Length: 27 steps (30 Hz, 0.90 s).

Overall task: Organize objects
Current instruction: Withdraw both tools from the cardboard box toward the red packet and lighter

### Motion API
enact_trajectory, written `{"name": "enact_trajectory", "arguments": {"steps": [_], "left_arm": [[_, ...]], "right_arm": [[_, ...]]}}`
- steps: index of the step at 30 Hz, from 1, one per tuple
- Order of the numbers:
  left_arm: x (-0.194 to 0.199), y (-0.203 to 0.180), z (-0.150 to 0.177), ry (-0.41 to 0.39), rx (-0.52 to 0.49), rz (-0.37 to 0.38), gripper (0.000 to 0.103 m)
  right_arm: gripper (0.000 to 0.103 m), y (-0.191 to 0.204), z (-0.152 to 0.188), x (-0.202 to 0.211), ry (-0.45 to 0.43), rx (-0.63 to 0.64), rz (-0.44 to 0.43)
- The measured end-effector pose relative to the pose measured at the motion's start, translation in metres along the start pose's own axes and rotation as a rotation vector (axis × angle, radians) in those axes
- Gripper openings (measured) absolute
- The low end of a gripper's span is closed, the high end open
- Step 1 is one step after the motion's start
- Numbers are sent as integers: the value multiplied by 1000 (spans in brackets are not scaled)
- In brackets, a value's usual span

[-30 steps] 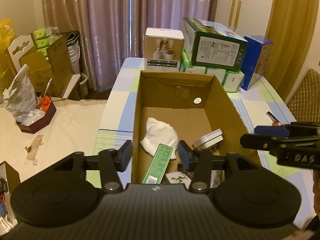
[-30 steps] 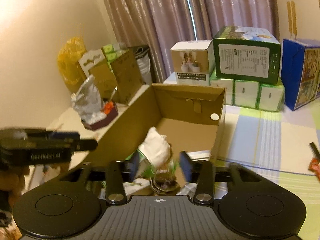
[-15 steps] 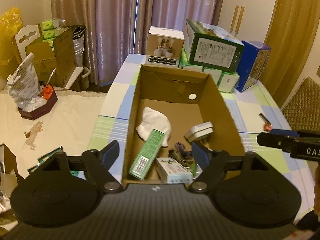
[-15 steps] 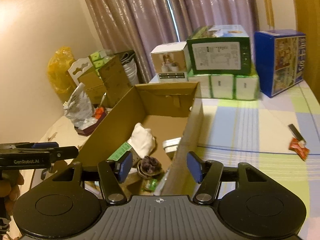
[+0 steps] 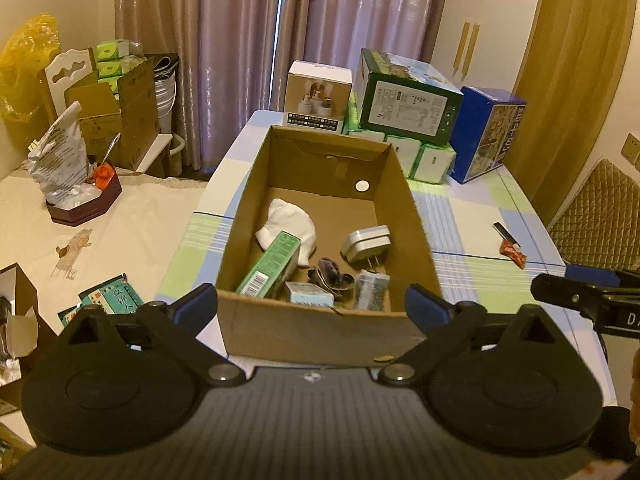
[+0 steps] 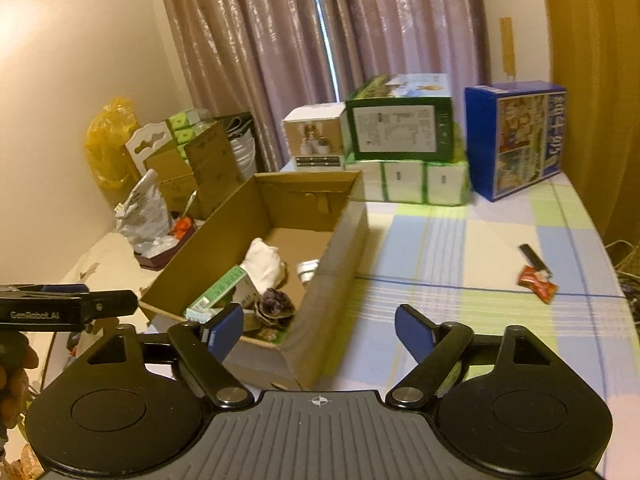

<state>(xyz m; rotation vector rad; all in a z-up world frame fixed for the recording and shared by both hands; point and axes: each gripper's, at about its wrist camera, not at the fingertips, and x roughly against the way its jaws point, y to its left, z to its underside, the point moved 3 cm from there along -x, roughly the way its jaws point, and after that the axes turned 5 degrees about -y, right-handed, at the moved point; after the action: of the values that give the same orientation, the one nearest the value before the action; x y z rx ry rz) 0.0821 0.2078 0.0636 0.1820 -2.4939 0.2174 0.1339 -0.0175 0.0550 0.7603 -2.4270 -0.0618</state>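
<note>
Squarely on the checked pastel tablecloth (image 5: 472, 216) sat the open brown cardboard box (image 5: 320, 332), its near wall just ahead of my left gripper (image 5: 312, 306), whose blue-padded fingers (image 5: 196, 306) stood spread wide and held nothing. Inside lay a crumpled white cloth (image 5: 288, 226) toward the back, with a long green carton (image 5: 270, 266) leaning across its front edge. Right of the cloth rested a grey plug adapter (image 5: 366, 244), prongs pointing toward me. Along the near wall sat a small pale-blue packet (image 5: 310, 299), a dark purple crumpled item (image 5: 332, 278) and a small clear packet (image 5: 372, 290), all close together.

My right gripper (image 6: 318, 330) hung over the box's near right corner, fingers likewise wide apart and empty; through them I saw the same box (image 6: 340, 248), the white cloth (image 6: 262, 262) and the green carton (image 6: 218, 290).

Beyond the box, at the table's far end, stood a white product box (image 5: 318, 98), a dark green printed box (image 5: 408, 108) stacked on green-and-white packs (image 5: 424, 158), and a blue printed box (image 5: 484, 134). Well to the right on the cloth lay a red sachet (image 6: 536, 283) touching a small black stick (image 6: 532, 256). Left of the table, on a cream surface, sat a dark hexagonal tray (image 5: 86, 206) holding a silver foil bag (image 5: 62, 156). Purple curtains (image 5: 280, 32) hung behind.
</note>
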Motion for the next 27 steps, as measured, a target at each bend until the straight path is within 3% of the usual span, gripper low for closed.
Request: {"name": "enact_trajectory", "arguments": {"steps": [12, 27], "left_arm": [[30, -39, 15, -7, -24, 27, 102], [39, -81, 17, -16, -76, 63, 102]], "right_arm": [[95, -42, 16, 61, -30, -65, 77], [97, -96, 25, 113, -65, -131, 192]]}}
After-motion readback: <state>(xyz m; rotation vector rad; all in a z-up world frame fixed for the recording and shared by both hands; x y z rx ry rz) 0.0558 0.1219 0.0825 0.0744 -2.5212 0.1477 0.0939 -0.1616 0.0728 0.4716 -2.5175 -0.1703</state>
